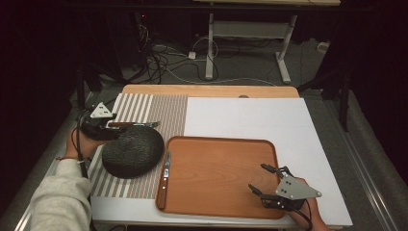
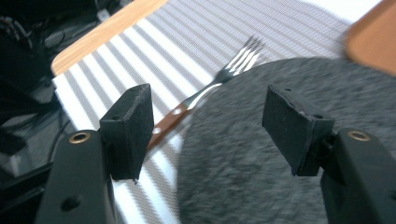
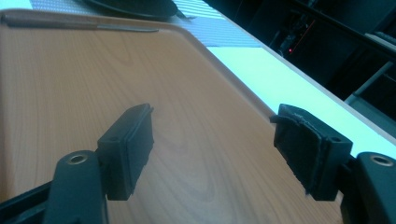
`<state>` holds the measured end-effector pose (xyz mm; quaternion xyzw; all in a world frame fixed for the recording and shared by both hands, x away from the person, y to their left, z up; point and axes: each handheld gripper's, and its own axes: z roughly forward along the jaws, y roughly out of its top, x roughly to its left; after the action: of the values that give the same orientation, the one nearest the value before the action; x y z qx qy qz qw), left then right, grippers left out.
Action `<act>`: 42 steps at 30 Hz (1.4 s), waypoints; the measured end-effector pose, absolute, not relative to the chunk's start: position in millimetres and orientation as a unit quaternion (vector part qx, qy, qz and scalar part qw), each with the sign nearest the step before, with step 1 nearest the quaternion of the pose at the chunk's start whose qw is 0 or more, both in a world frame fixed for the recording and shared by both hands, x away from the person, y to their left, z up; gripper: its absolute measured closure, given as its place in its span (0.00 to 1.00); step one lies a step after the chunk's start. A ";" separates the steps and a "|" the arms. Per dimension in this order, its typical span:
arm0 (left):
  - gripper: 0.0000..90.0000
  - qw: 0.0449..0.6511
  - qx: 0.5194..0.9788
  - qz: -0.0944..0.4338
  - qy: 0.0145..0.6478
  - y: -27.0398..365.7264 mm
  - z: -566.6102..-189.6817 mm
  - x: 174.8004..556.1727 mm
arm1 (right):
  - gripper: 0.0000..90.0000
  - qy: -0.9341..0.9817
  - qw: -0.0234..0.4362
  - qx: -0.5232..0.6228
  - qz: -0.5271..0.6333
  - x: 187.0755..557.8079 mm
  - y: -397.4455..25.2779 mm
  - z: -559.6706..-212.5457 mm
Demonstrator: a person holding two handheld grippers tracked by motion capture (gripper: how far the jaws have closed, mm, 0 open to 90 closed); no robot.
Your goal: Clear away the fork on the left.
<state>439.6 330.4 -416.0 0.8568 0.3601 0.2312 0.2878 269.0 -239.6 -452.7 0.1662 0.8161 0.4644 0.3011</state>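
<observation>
Fork (image 2: 219, 79) lies on the striped mat (image 2: 154, 42) beside a dark round pad (image 2: 261, 154), ahead of the left hand-held gripper's (image 2: 205, 130) wide-open, empty jaws. Right hand-held gripper (image 3: 215, 149) hovers over the wooden tray (image 3: 70, 84), jaws spread, holding nothing.

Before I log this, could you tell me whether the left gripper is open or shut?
Open: the left gripper has its jaws spread, nothing between them, above the fork.

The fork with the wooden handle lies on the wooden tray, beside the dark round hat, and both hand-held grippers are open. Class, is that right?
Not quite. The fork lies on the striped mat, not on the tray, as the left gripper view shows. It is beside the dark round hat, and the left hand-held gripper and right hand-held gripper are open.
</observation>
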 end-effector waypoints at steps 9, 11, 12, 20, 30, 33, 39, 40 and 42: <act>0.37 0.232 0.877 0.202 0.369 344.5 -433.2 482.0 | 0.32 0.826 0.286 0.171 0.454 274.7 -242.8 -454.7; 0.38 0.227 0.876 0.204 0.373 348.4 -436.4 488.6 | 0.32 0.826 0.283 0.176 0.454 275.5 -243.4 -455.4; 0.38 0.224 0.877 0.202 0.373 349.7 -438.8 491.4 | 0.32 0.827 0.281 0.177 0.453 276.0 -243.5 -455.7; 0.39 0.219 0.883 0.165 0.380 364.9 -451.8 510.2 | 0.32 0.837 0.267 0.175 0.445 276.9 -239.0 -457.7; 0.41 0.174 0.902 0.144 0.368 362.1 -467.2 518.6 | 0.32 0.842 0.262 0.171 0.439 276.3 -235.6 -458.6; 0.45 0.179 0.904 0.135 0.364 361.7 -467.1 518.7 | 0.32 0.843 0.262 0.170 0.438 275.7 -235.7 -458.5; 0.62 0.163 0.922 0.117 0.331 355.7 -464.1 518.0 | 0.32 0.844 0.252 0.173 0.440 276.3 -238.2 -459.1; 0.64 0.159 0.925 0.116 0.325 354.2 -463.6 518.2 | 0.32 0.845 0.252 0.175 0.439 276.4 -238.3 -459.3; 0.69 0.157 0.935 0.122 0.294 352.2 -463.0 521.7 | 0.32 0.845 0.249 0.176 0.440 276.9 -238.6 -459.6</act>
<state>521.7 352.2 -463.0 0.9347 0.2944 0.1215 0.1574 276.9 -238.6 -459.6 0.1763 0.8447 0.4395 0.2495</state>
